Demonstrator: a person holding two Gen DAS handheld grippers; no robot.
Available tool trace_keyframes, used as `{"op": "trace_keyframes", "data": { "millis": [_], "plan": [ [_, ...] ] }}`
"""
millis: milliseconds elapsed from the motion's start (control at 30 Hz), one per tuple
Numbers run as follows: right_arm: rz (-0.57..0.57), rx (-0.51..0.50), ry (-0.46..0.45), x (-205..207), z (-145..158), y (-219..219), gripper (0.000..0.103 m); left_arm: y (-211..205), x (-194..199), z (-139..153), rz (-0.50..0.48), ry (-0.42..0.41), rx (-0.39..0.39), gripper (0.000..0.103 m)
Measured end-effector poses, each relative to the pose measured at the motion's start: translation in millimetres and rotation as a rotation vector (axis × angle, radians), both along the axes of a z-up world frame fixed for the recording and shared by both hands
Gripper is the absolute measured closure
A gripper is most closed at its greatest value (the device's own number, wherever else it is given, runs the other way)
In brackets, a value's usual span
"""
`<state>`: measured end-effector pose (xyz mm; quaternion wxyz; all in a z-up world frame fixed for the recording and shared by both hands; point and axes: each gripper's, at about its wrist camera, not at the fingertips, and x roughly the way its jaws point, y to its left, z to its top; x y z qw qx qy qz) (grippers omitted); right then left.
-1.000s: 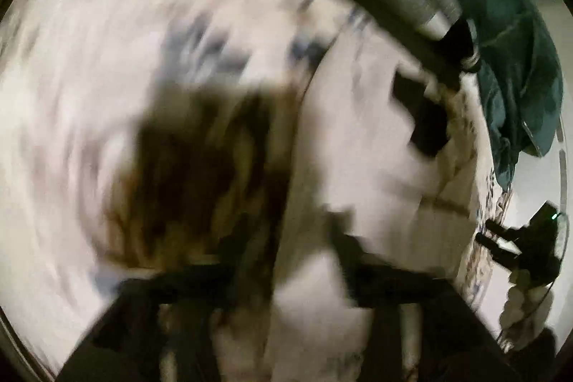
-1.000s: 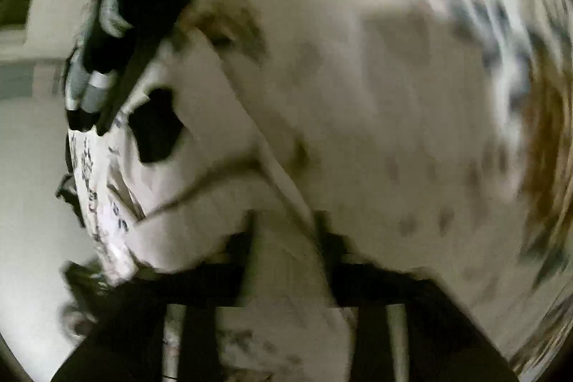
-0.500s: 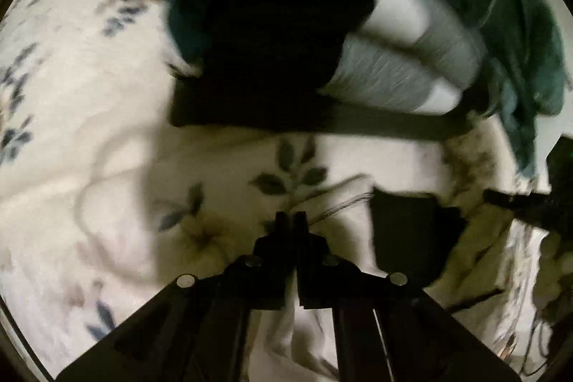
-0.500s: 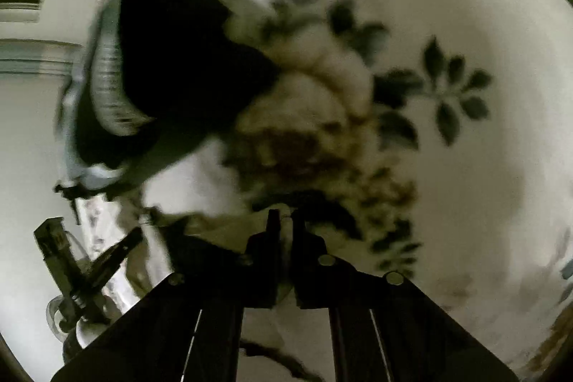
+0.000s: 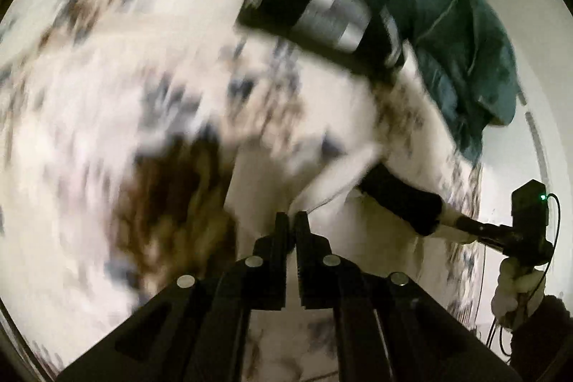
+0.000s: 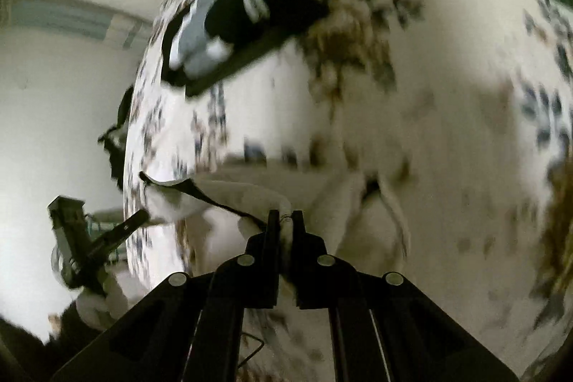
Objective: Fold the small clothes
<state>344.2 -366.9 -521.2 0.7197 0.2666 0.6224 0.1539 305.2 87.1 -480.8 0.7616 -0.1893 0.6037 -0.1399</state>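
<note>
A white garment (image 5: 272, 181) with a black patch (image 5: 401, 203) and thin black trim lies on the floral bedspread (image 5: 89, 138). My left gripper (image 5: 290, 216) is shut on a white fold of it. My right gripper (image 6: 283, 215) is shut on another edge of the same white garment (image 6: 229, 199), by the black trim. Each gripper shows in the other's view: the right one (image 5: 476, 231) at the garment's far end, the left one (image 6: 138, 217) at the bed's edge. Both views are blurred by motion.
A folded stack of black and grey clothes (image 5: 311, 6) lies further back on the bed, also in the right wrist view (image 6: 232, 24). A dark green garment (image 5: 451, 34) is heaped beside it. The bed's edge (image 5: 469, 238) runs along the right, with pale floor (image 6: 53, 95) beyond.
Both grippers have pulled back from the folded stack, which now sits farther and smaller in both views. They stay shut on the white garment, which now stretches between them.
</note>
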Motion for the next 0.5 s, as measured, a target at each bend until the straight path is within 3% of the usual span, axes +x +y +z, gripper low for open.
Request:
{"op": "trace_keyframes", "data": {
  "millis": [67,167,233,267,300,367,500],
  "plan": [
    [0.055,-0.070,0.060,-30,-22,-2,0.097,9,-19,-29,0.022,0.108,0.007,0.095],
    [0.052,-0.078,0.193,-57,-53,-15,0.094,35,-43,-53,0.124,0.208,-0.010,0.082],
    [0.019,-0.069,0.244,-67,-60,-23,0.082,51,-50,-51,0.199,0.215,-0.054,0.064],
    [-0.001,-0.075,0.247,-69,-59,-27,0.066,57,-51,-47,0.239,0.207,-0.078,0.049],
    [-0.042,-0.082,0.241,-72,-55,-34,0.055,60,-50,-44,0.271,0.198,-0.101,0.041],
    [-0.131,-0.054,0.223,-74,-47,-47,0.054,62,-40,-40,0.316,0.189,-0.140,0.041],
    [-0.287,0.074,0.158,-64,-36,-65,0.049,50,-1,-40,0.302,0.158,-0.125,0.041]
  ]
}}
